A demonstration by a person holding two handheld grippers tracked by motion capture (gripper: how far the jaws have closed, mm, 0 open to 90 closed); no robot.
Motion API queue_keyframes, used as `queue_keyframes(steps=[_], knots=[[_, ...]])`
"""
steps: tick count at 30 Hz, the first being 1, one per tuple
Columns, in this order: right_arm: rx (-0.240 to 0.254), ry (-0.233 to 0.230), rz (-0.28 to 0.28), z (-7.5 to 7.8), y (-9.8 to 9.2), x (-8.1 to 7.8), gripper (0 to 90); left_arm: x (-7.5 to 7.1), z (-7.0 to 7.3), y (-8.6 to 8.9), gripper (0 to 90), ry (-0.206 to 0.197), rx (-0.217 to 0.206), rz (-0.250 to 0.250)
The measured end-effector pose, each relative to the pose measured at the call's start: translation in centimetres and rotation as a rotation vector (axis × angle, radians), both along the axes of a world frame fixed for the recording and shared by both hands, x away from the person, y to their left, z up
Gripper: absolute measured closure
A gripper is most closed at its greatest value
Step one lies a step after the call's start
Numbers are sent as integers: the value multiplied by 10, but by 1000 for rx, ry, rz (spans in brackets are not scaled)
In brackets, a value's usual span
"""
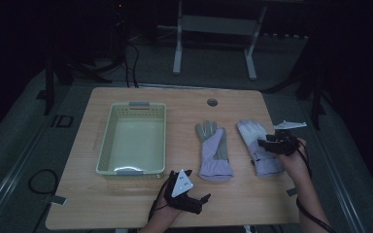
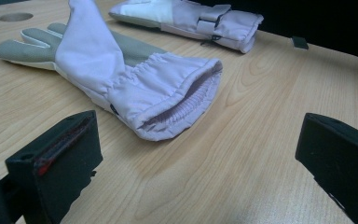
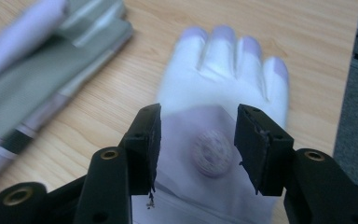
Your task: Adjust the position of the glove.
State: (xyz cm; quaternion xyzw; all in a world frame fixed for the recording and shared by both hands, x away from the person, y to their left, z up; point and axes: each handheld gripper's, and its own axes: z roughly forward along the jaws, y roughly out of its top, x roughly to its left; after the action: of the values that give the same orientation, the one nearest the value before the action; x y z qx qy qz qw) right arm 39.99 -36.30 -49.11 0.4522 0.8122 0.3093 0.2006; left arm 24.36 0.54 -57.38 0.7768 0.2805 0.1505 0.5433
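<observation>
A: Where are the gloves?

B: Both lie flat on the table (image 1: 126, 204), toward its right half. The left glove (image 1: 214, 151) lies near the middle, fingers toward the far edge, cuff toward the near edge. The right glove (image 1: 258, 145) lies beside it, close to the right edge, apart from it.

A: And the grippers?

B: The right gripper (image 1: 267, 142) hangs over the right glove's back. In the right gripper view its jaws stand half apart above the glove (image 3: 223, 93), one to each side of a round badge (image 3: 212, 151); nothing is pinched.

A: The left one?

B: The left gripper (image 1: 196, 187) sits near the near edge, just short of the left glove's cuff (image 2: 177, 105). Its jaws are spread wide, with bare wood between them.

A: Anything else?

B: A pale green basket (image 1: 105, 145) stands on the left half.
</observation>
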Motion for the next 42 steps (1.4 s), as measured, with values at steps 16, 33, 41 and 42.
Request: queue_keyframes(steps=[16,33,41,42], knots=[[64,136,-32,-42,-17,15,625,0,0,0,4,-1,1,-4],[196,97,-137,-6,-9,-14,797,0,0,0,4,-1,4,-1],[189,109,-164,13,-5,-31,798,0,0,0,4,-2,5,0],[180,112,-154,11,-6,-31,798,-1,0,0,4,-3,5,0]])
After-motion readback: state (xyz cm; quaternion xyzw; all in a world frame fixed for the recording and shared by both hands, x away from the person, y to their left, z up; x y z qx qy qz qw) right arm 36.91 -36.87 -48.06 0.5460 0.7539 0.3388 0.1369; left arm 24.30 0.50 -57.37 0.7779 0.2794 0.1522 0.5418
